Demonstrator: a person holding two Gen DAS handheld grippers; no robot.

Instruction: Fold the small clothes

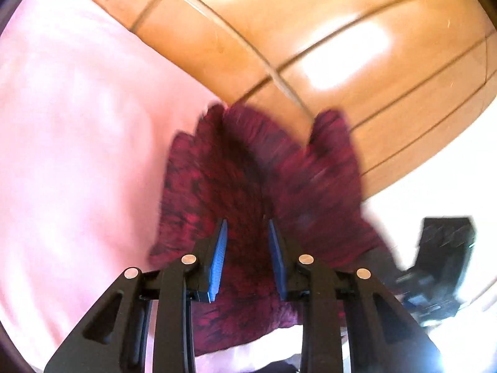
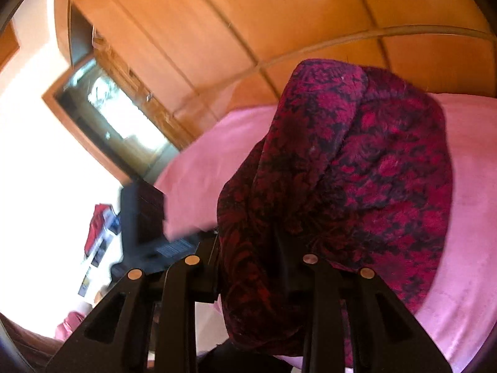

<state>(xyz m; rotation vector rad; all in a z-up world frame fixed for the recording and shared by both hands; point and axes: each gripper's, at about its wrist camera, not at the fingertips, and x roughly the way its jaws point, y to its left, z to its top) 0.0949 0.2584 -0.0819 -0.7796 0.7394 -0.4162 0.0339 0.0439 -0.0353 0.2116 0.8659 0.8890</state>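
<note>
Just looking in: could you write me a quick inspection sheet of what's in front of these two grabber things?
Surface: pink sheet, soft, spread under the work.
Job's things: dark red patterned garment, bunched up and lifted off the sheet.
Clutter: black box-shaped object beside the sheet; what it is cannot be told.
Grippers: left gripper has the garment bunched between its blue pads; contact is too blurred to confirm. Right gripper is draped over by the garment, its fingertips hidden.
Cables: nothing seen.
Surroundings: wooden panelled wall behind; a window or mirror frame at the side; red items in the glare, unclear.
</note>
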